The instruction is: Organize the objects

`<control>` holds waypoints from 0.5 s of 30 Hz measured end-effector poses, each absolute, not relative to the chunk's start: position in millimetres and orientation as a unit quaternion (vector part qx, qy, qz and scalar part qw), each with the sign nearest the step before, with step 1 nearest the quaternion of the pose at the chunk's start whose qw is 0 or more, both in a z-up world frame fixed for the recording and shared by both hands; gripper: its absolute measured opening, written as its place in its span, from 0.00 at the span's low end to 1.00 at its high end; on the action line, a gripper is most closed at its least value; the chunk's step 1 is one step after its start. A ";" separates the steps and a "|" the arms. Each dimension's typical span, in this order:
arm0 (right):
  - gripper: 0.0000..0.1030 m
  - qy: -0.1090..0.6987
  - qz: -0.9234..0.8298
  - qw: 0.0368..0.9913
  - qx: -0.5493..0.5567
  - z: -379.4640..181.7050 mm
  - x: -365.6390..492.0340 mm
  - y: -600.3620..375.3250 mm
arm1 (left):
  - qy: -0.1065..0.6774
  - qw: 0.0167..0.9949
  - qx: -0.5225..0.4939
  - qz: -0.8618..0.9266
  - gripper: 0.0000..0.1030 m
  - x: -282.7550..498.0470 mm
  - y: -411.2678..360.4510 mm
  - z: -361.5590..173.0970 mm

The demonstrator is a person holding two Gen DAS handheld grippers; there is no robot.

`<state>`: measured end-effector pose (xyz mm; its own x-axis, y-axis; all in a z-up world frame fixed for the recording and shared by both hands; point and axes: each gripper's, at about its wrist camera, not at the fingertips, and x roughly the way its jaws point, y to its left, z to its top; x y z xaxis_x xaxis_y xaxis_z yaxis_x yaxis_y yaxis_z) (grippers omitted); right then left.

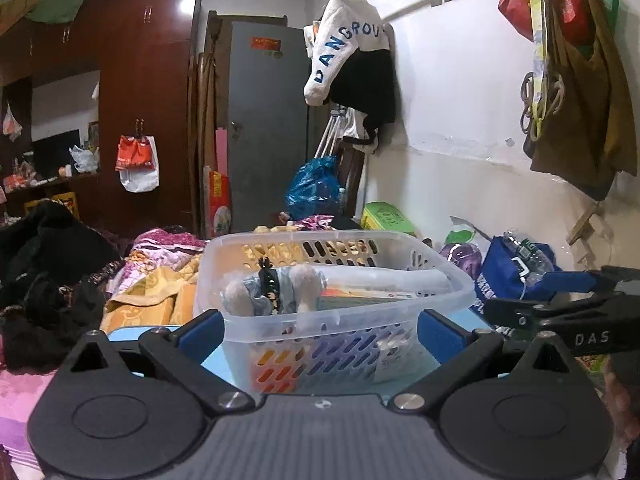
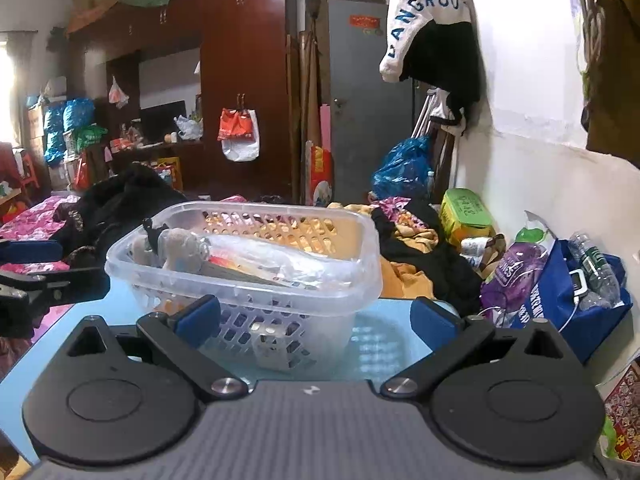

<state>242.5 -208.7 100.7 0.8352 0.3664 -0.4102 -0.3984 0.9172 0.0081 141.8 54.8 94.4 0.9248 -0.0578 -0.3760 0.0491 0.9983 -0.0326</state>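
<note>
Both fisheye views are evenly lit by soft indoor light, with a glare spot on the glossy wardrobe (image 1: 148,80) and daylight blown out at the far left edge of the right wrist view. Straight lines bow toward the dark rounded corners, and distant clutter looks soft and slightly smeared.

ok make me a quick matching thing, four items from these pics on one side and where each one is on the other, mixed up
Items:
1. basket
2. white sleeve with blue letters
3. blue bag
4. green box

Places:
a. hanging high on the wall
b. on the light blue table, in front of both tongs
c. right of the basket, holding a water bottle
d. behind the purple packet, against the wall

Pairs: 1-b, 2-a, 3-c, 4-d
</note>
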 end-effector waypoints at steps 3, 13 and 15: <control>1.00 0.207 0.200 0.957 -0.035 101.6 241.8 -209.8 | 0.190 0.981 -0.010 -0.022 1.00 140.3 56.4 95.9; 1.00 0.198 0.195 0.959 -0.047 102.0 236.1 -205.9 | 0.194 0.981 -0.006 -0.017 1.00 140.5 55.6 95.9; 1.00 0.195 0.194 0.960 -0.049 102.8 234.3 -205.6 | 0.196 0.980 -0.006 -0.018 1.00 141.0 55.2 95.2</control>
<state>234.3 -205.6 102.8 0.8488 0.3529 -0.3938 -0.3909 0.9202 -0.0180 141.0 55.2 95.2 0.9228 -0.0369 -0.3835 0.0319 0.9993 -0.0195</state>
